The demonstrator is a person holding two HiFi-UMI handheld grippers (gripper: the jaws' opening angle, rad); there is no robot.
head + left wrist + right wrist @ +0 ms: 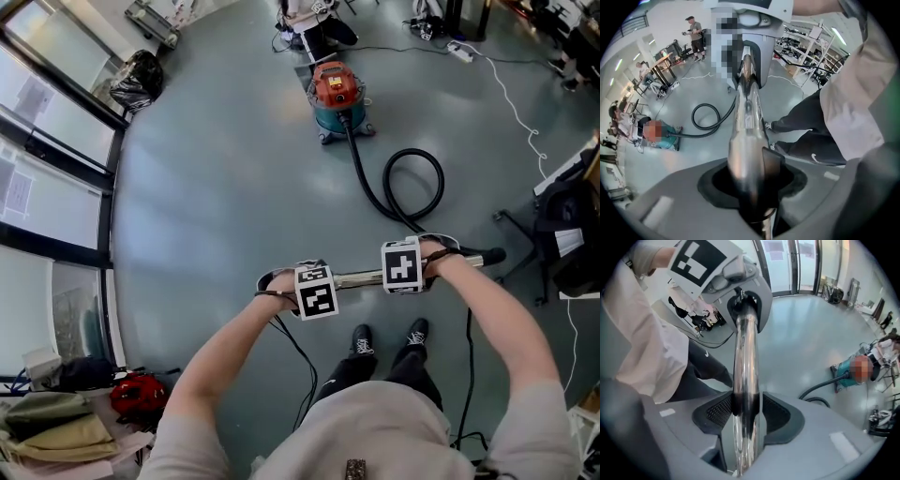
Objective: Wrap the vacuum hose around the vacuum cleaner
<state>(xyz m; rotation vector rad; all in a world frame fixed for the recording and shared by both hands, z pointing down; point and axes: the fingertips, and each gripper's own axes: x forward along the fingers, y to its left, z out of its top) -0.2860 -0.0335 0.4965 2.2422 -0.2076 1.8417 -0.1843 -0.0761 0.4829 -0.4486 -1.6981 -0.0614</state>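
A red and teal vacuum cleaner (336, 97) stands on the grey floor at the far middle. Its black hose (412, 187) runs toward me, makes one loop on the floor, and joins a chrome wand (359, 278) held level in front of me. My left gripper (300, 286) is shut on the wand's left end, and my right gripper (417, 265) is shut on it near the hose end. In the left gripper view the wand (747, 122) runs out between the jaws of my left gripper (752, 187), with the hose (705, 123) beyond. In the right gripper view my right gripper (747, 416) clamps the wand (744, 366).
Glass doors (47, 141) line the left side, with a black bag (139, 80) beside them. A red bag (139, 394) and folded cloths lie at lower left. A white cable (511, 103) crosses the floor far right. Dark furniture (562, 234) stands at the right. A thin black cord (300, 361) trails by my feet.
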